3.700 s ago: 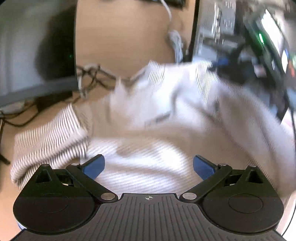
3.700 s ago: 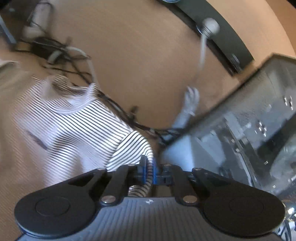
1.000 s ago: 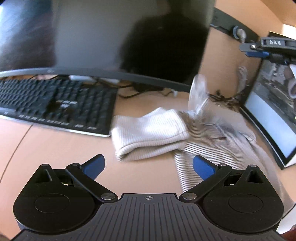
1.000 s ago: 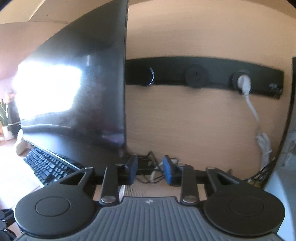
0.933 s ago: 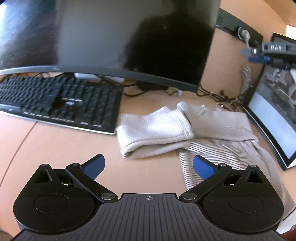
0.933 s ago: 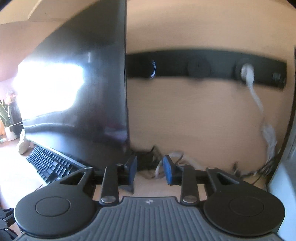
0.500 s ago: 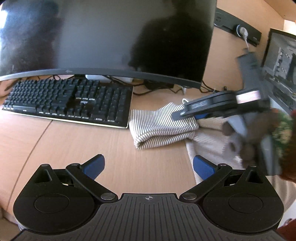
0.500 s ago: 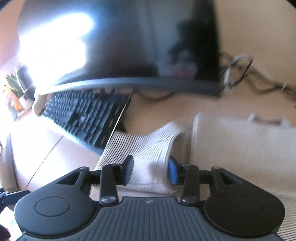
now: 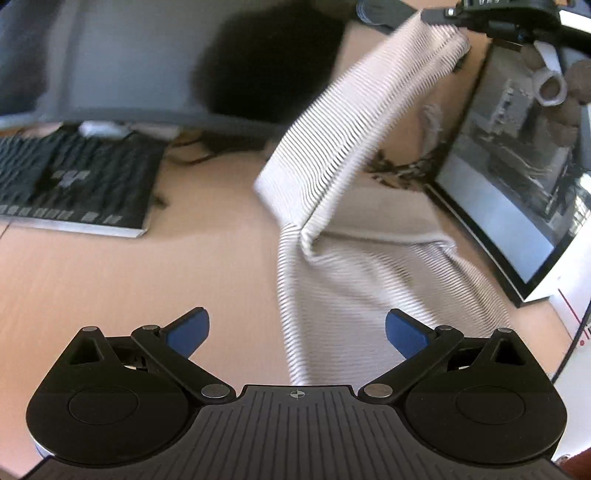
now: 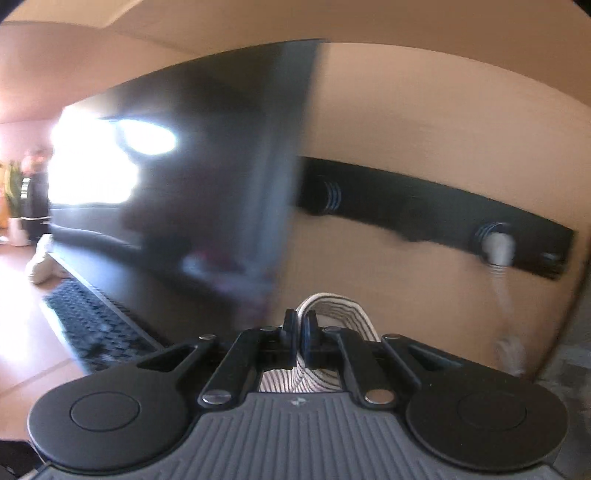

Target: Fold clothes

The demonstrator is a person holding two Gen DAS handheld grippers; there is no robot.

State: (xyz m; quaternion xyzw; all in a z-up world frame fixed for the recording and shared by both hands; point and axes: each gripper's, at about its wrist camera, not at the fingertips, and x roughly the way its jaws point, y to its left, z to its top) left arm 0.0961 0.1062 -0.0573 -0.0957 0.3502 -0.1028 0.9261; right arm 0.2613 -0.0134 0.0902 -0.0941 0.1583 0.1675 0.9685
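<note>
A cream striped shirt (image 9: 369,280) lies on the wooden desk (image 9: 110,280). One sleeve (image 9: 354,122) is lifted high above the desk. My right gripper (image 10: 300,328) is shut on the sleeve's cuff (image 10: 332,306); it also shows at the top right of the left wrist view (image 9: 443,16). My left gripper (image 9: 297,328) is open and empty, low above the shirt's near left edge.
A black keyboard (image 9: 74,184) lies at the left under a large dark monitor (image 9: 147,55). A second monitor (image 9: 517,177) stands at the right. Cables (image 9: 399,173) lie behind the shirt. A black socket strip (image 10: 424,210) runs along the wall.
My right gripper came down on the folded sleeve, shut on it and lifted it high. My left gripper stayed open and shifted closer to the shirt.
</note>
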